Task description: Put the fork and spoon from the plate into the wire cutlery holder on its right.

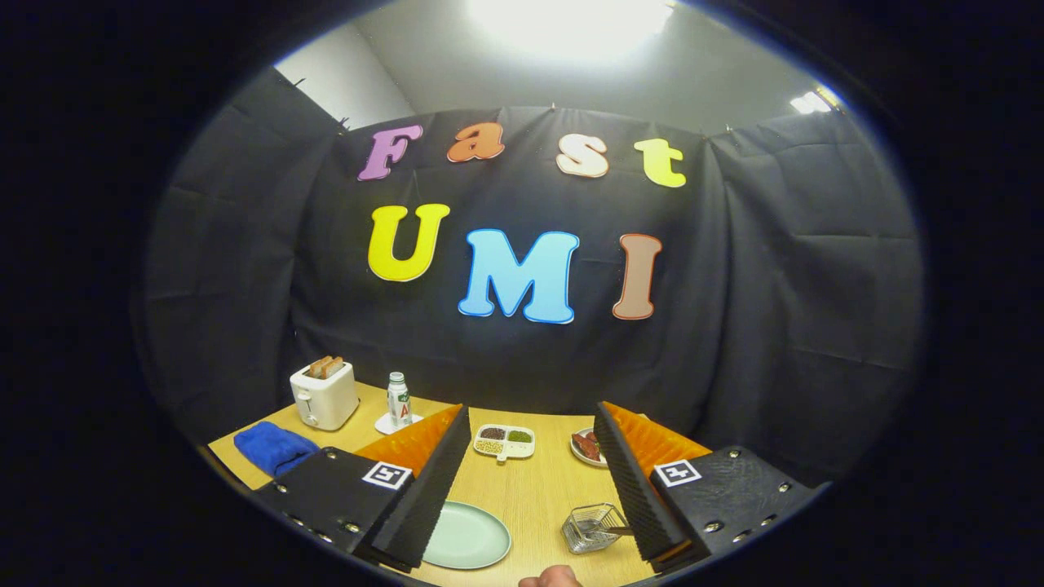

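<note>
Now the wire cutlery holder (594, 527) sits on the wooden surface (534, 489) just right of the pale green plate (466, 535), with a handle poking out of it toward the right finger. Up above, the gripper (530, 481) has its fingers spread wide and grips nothing, with both things low between them

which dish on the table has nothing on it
The pale green plate between the open claw's fingers; the divided tray and the far plate both hold food.
</note>
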A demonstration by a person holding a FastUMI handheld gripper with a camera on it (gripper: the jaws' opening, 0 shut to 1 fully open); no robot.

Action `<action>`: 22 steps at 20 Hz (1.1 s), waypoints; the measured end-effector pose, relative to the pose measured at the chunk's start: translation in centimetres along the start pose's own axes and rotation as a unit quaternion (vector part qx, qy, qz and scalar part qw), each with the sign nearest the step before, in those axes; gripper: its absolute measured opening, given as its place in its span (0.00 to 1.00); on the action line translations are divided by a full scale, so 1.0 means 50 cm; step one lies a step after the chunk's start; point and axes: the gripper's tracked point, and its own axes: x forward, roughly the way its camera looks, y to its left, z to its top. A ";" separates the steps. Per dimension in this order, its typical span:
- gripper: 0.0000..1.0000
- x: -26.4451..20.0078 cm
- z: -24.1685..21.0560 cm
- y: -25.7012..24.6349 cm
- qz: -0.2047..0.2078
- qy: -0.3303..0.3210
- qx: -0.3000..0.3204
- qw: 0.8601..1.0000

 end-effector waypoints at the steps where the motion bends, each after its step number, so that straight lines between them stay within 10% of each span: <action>1: 0.93 -0.003 0.001 0.008 0.005 0.001 -0.001 1.000; 22: 0.93 0.007 -0.187 0.005 -0.008 0.059 0.025 0.998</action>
